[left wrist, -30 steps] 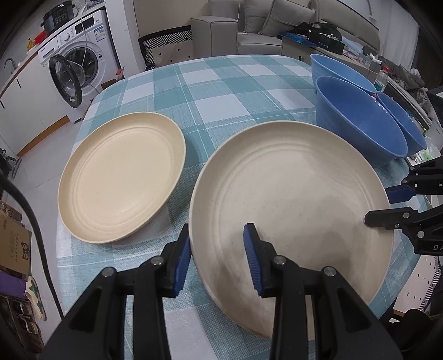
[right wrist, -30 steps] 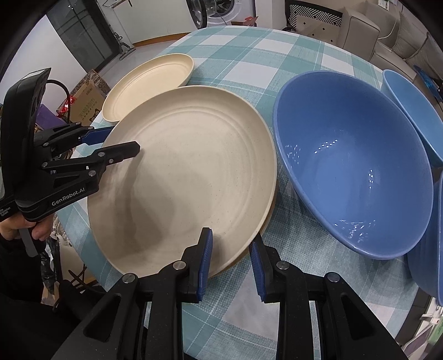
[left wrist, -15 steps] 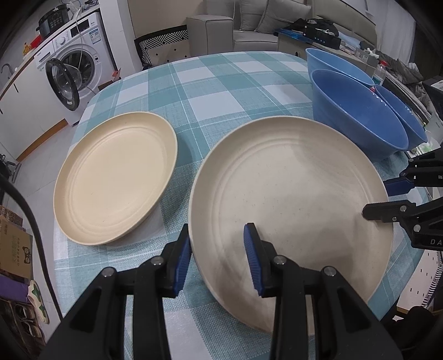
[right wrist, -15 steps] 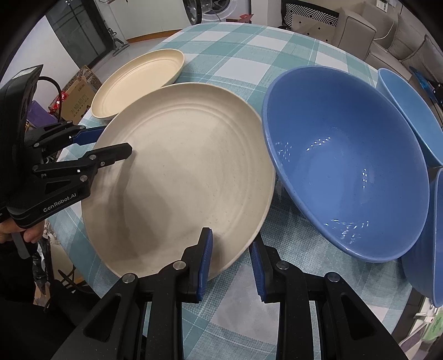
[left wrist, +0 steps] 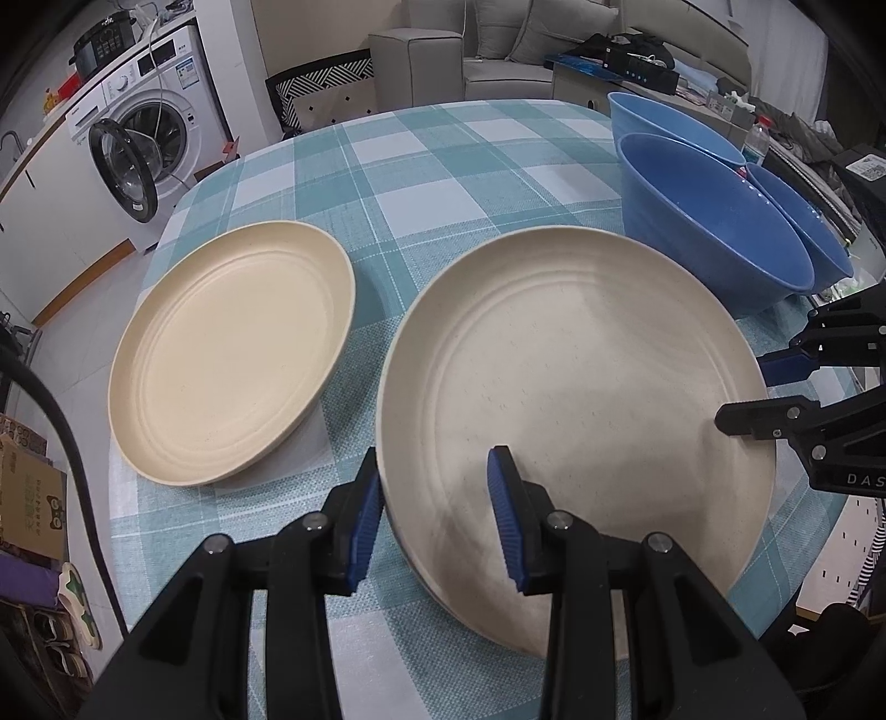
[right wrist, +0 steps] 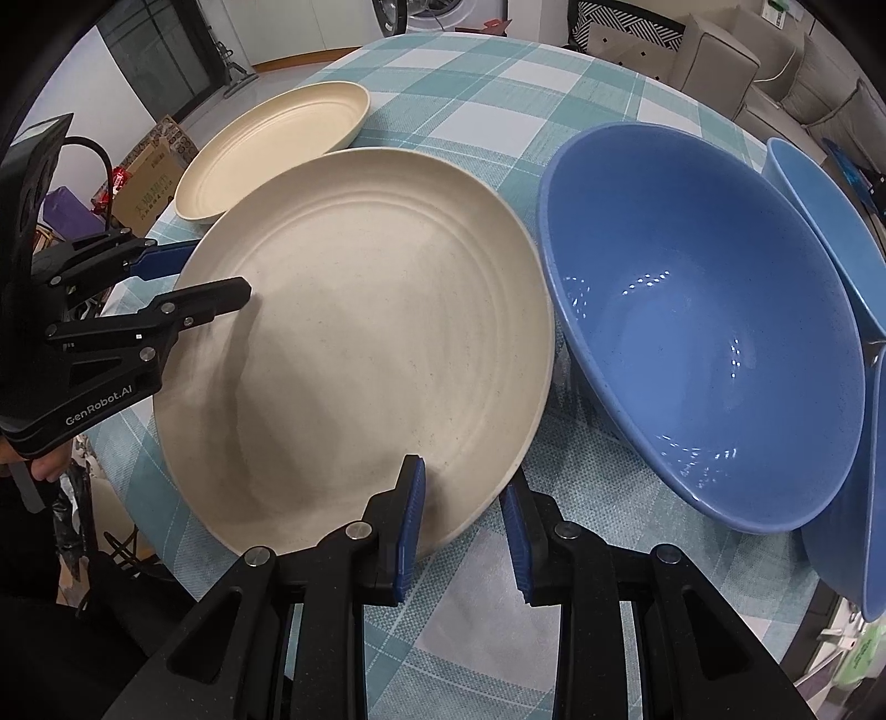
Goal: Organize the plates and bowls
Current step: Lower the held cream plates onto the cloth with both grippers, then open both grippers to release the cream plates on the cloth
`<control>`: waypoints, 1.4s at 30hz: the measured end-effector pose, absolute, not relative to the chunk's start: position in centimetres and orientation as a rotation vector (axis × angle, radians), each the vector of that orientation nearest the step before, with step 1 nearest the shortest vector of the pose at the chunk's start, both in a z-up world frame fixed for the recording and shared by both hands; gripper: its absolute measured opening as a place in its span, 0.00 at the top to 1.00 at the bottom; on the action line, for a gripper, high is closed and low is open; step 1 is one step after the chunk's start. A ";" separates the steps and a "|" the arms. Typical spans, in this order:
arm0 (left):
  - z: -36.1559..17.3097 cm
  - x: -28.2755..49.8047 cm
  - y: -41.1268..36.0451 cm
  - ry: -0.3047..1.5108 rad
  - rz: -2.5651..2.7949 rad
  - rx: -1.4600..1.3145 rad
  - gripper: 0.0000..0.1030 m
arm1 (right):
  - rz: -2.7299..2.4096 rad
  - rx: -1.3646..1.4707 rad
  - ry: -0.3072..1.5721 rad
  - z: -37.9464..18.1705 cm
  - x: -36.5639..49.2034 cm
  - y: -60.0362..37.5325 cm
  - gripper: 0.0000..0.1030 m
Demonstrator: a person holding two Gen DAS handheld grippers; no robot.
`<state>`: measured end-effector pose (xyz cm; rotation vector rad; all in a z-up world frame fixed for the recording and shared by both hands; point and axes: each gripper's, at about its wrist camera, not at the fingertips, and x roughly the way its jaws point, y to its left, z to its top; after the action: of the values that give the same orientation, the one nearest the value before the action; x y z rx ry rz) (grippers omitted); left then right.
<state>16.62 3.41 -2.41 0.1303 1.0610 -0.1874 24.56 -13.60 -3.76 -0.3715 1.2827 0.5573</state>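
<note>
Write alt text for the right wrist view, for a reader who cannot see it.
The right gripper and left gripper clamp opposite rims of a large cream plate on a teal checked tablecloth. A big blue bowl sits right of it, with a smaller cream plate behind.

Looks like I'm working in somebody's home, open-plan living space: front-loading washer [left wrist: 145,148] with its door hanging open by the wall, grey sofa [left wrist: 498,50] behind, and a round surface [left wrist: 443,166] under a teal checked cloth.
</note>
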 end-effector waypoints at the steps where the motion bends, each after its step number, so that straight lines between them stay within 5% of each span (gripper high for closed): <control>1: -2.4 16.6 3.4 1.061 -0.187 0.130 0.66 | 0.557 -0.371 1.283 -3.8 24.6 -13.5 0.72; 22: -2.5 16.2 4.1 1.065 -0.194 0.131 0.62 | 0.566 -0.363 1.276 -3.7 24.7 -14.4 0.68; 26: -2.5 16.1 4.3 1.066 -0.192 0.122 0.56 | 0.570 -0.365 1.283 -3.9 24.7 -14.4 0.67; 32: -1.7 15.6 4.9 1.035 -0.205 0.079 0.44 | 0.583 -0.353 1.264 -3.2 24.4 -14.6 0.53; 42: 0.2 14.8 6.6 0.963 -0.199 0.007 0.40 | 0.650 -0.302 1.209 -0.5 23.2 -14.7 0.36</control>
<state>14.83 6.60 0.18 0.0065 0.9629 -0.1990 23.15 -14.74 -0.52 -0.3016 1.2094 0.6503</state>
